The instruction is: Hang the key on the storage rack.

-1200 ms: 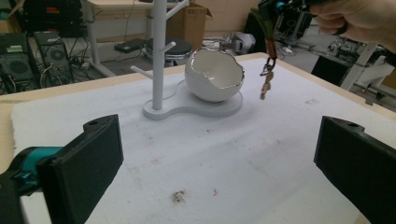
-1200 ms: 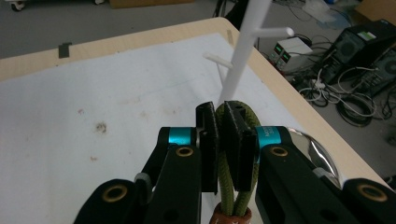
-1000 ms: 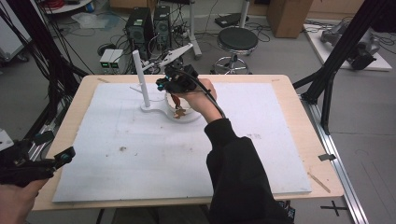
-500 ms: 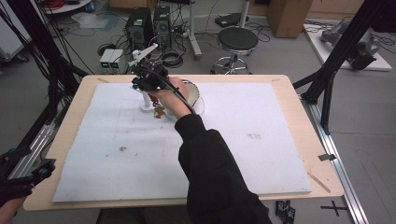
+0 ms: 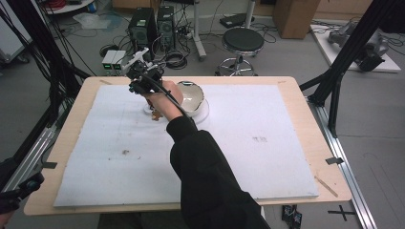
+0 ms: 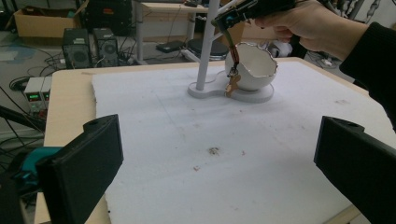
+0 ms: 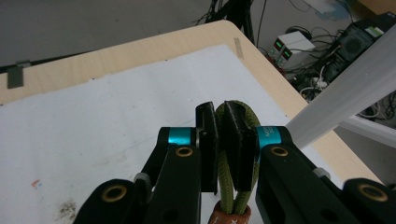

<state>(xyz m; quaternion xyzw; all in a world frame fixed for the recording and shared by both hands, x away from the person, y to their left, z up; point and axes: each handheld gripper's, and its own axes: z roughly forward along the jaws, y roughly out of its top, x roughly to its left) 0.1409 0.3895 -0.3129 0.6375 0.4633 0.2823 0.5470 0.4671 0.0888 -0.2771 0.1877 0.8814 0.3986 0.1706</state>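
White foam sheet (image 5: 229, 157) covers most of the wooden table (image 5: 315, 138). Far left on it sits a cracked white bowl (image 5: 191, 98) beside a white stand (image 6: 208, 46). Right gripper (image 7: 223, 140) hangs over there, pinching an olive cord loop (image 7: 243, 112). Left gripper (image 6: 215, 163) waits near left, jaws spread wide.

No lettering anywhere is sharp enough to read.

high view overhead, far; gripper views low, close; all share white mat (image 5: 119, 143).
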